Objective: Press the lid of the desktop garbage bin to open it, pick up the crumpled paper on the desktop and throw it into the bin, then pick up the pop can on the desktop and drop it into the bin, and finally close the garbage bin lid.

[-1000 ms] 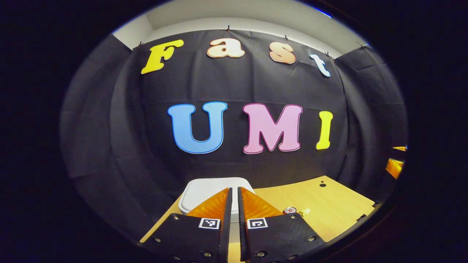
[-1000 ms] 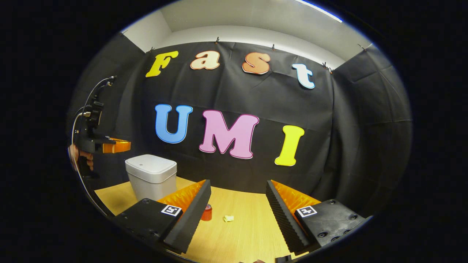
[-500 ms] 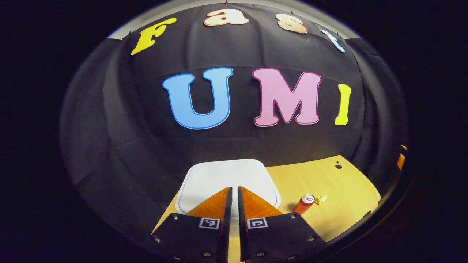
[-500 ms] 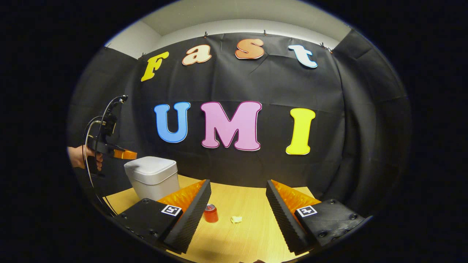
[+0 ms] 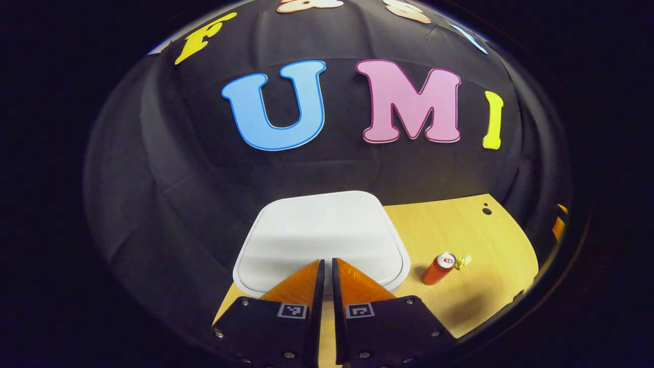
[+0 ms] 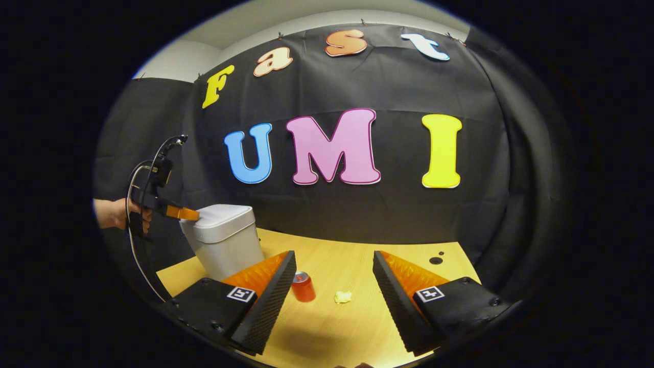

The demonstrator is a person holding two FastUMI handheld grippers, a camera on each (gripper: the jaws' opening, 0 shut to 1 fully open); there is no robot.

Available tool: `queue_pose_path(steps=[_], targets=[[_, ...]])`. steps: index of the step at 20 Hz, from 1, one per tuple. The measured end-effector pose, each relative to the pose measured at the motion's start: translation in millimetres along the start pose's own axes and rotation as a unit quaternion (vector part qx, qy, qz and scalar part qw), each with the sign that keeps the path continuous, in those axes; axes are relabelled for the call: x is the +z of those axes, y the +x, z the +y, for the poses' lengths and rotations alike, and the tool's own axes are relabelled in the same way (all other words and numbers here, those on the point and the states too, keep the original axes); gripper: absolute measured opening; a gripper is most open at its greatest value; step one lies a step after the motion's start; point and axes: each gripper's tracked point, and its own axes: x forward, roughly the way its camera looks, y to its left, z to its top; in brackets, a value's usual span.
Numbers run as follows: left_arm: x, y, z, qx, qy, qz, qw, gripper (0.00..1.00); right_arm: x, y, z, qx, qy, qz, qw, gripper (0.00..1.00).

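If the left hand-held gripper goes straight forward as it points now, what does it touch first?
Most likely the bin's white lid: the left hand-held gripper, fingers shut, points at its near edge. Whether they already touch is unclear.

Desk (image 6: 357, 332): bin (image 6: 225, 243) standing at the left edge; pop can (image 6: 303, 286) and crumpled paper (image 6: 343, 297) sitting mid-desk, apart; right side lying open.
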Motion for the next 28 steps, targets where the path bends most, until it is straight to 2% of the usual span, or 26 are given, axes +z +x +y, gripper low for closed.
queue_pose_path(steps=[2,7,13,14,18,19,25,28], targets=[[-4,1,1,0.007,0.019,0.013,1.000,0.13,4,4,-6,-0.007,-0.016,-0.003,1.000,0.98],[-5,2,0,0.000,-0.018,0.028,0.999,0.13,17,4,-5,-0.044,-0.008,-0.014,0.999,0.98],[15,3,11,-0.004,-0.022,-0.031,0.999,0.14,18,0,2,-0.074,-0.017,-0.001,0.997,0.98],[24,1,13,-0.001,-0.027,-0.055,0.998,0.17,19,-1,1,-0.079,-0.021,0.001,0.997,0.98],[78,-29,25,0.026,0.007,-0.163,0.986,0.71,16,-2,1,-0.086,-0.028,0.013,0.996,0.99],[87,-38,18,0.017,-0.001,-0.179,0.984,0.80,14,-2,2,-0.085,-0.027,0.017,0.996,0.99],[93,-69,0,-0.003,-0.019,-0.205,0.979,0.81,12,4,10,-0.078,-0.040,0.018,0.996,0.98],[84,-78,-1,-0.006,-0.018,-0.194,0.981,0.81,-2,15,11,-0.068,-0.047,0.030,0.996,0.98]])
